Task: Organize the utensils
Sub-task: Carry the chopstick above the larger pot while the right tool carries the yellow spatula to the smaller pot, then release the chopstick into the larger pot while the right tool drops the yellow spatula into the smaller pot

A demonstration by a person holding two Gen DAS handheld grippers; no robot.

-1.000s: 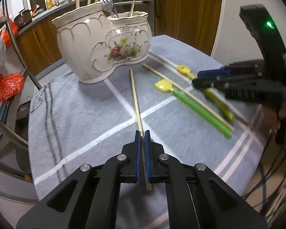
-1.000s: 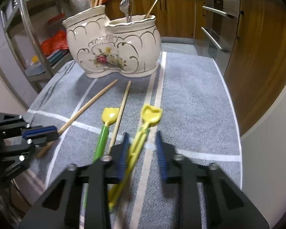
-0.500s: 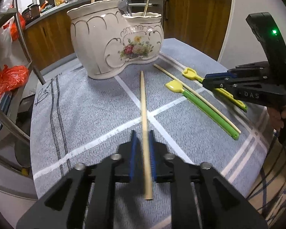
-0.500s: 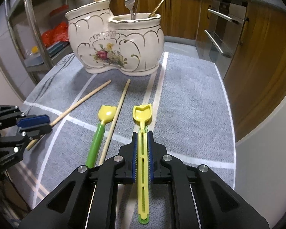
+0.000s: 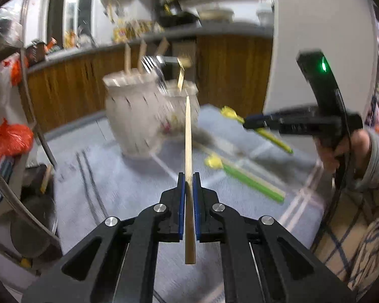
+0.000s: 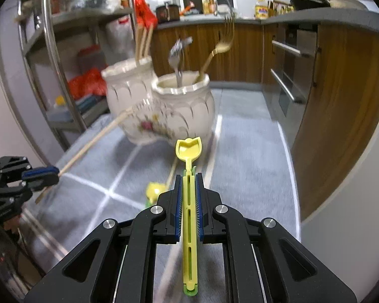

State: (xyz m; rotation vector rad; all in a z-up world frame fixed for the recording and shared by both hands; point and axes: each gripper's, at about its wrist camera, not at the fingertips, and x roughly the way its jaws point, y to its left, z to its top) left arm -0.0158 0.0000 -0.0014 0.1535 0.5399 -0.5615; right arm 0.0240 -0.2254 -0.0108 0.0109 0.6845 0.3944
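Both grippers carrying utensils toward the ceramic holder [image 6: 164, 106].
Left gripper [image 5: 187, 192] is clamping a chopstick [image 5: 188, 136], right gripper [image 6: 189, 194] a yellow spoon [image 6: 189, 151]; both long axes are pointing straight ahead at the holder.

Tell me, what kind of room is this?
Most likely a home kitchen. A grey counter runs along wooden cabinets, with a built-in oven and bottles by a tap. On the cloth-covered table stands a ceramic utensil holder with forks in it.
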